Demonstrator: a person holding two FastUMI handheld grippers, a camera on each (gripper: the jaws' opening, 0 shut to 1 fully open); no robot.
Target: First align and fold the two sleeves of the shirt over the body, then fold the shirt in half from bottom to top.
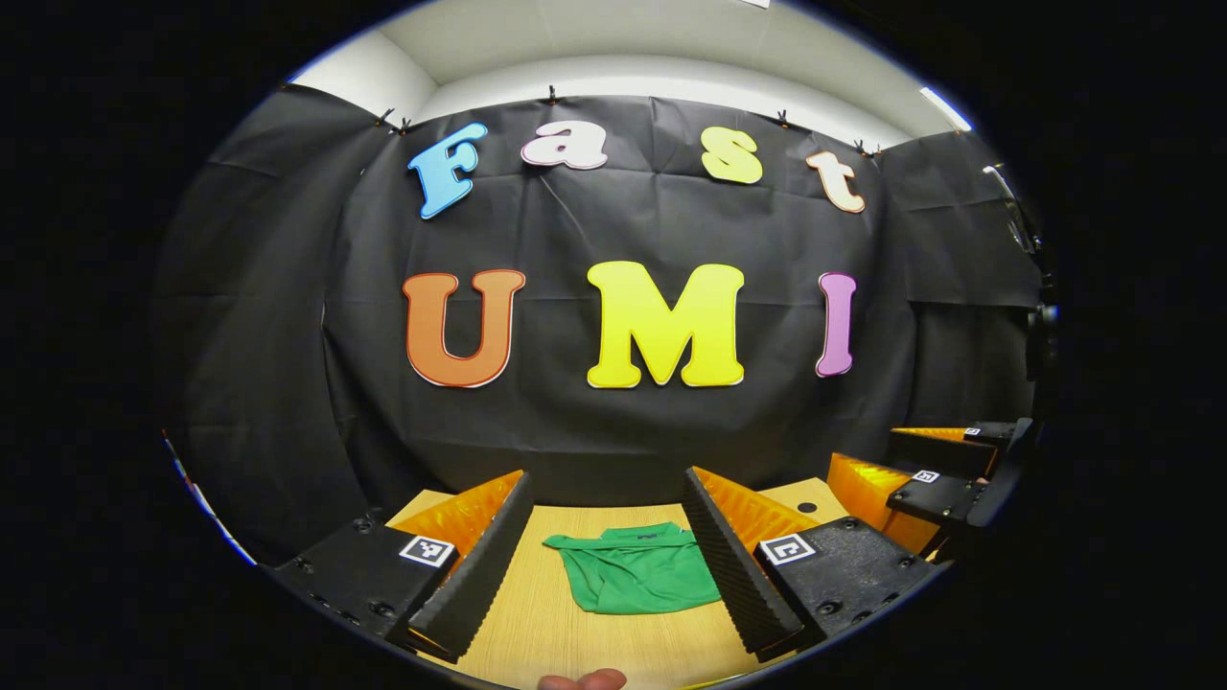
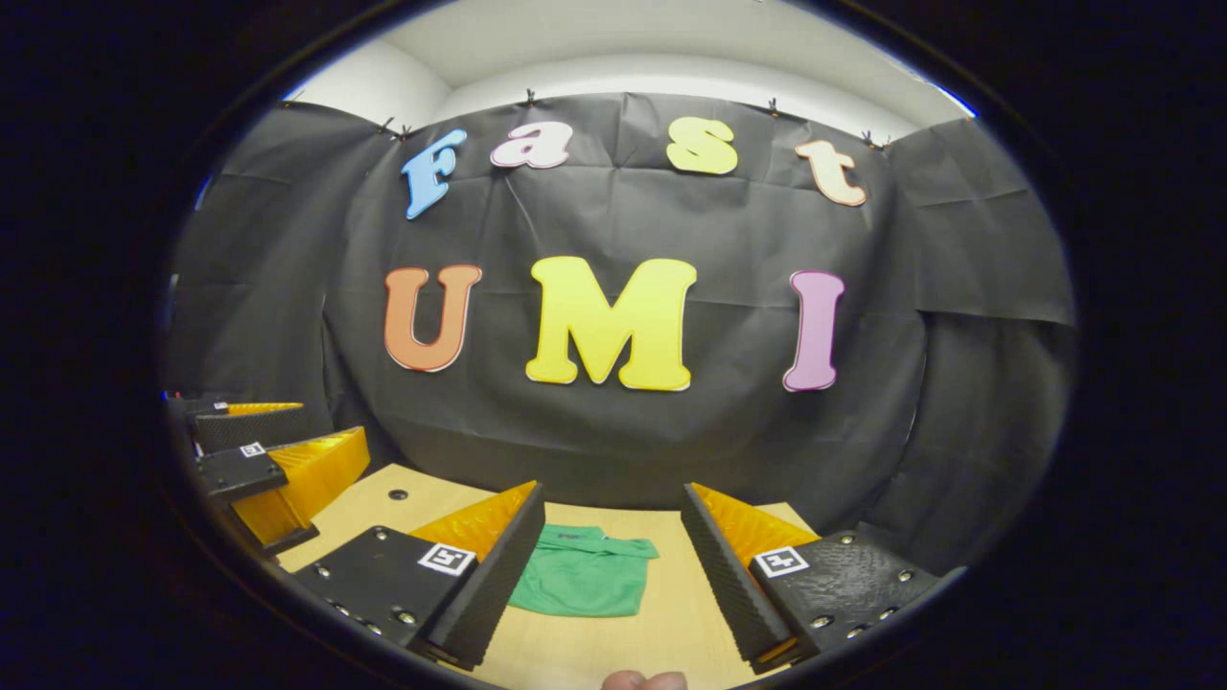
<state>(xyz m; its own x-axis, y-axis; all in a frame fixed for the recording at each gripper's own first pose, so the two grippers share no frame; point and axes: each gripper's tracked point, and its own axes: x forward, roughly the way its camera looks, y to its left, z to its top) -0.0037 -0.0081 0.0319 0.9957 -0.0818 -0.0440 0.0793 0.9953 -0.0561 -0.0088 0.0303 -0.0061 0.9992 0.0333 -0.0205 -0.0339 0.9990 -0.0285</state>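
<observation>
Above the table's near edge, both grippers held level, pointing fwd toward the booth's back wall, clear of the wood.

Item 1, left gripper [image 1: 608, 563]: 1 unit. Jaws spread wide, nothing between them. Two fingers [image 1: 479, 561] angle outward at the bottom of the left gripper view, each with a square marker tag on its mount. Also seen from the right gripper view at far left [image 2: 251, 439], raised over the table's left side, jaws apart, nothing held.

Item 2, right gripper [image 2: 613, 558]: 1 unit. Jaws likewise wide, gripping nothing. Seen too from the left gripper view at far right [image 1: 935, 460], level w/ its partner, well apart from it.

Item 3, shirt [image 1: 637, 570]: 1 pc, green. Lies on the table [image 1: 537, 623], a compact bundle, collar end toward the wall. Appears folded already, though the low angle makes the layers hard to count. In the left gripper view it sits framed between the spread fingers, farther off, not touched. In the right gripper view the shirt [image 2: 583, 580] lies ahead and left of centre, part hidden behind the left-hand finger [image 2: 494, 570].

Item 4, table: 1, light wood top; 1 small dark hole [image 2: 397, 494] near its far left corner.

Item 5, fingertip [image 1: 582, 680]: a person's, at the bottom rim of the left gripper view; another pair [image 2: 644, 680] at the bottom of the right gripper view. Approx. count, edges cropped.
</observation>
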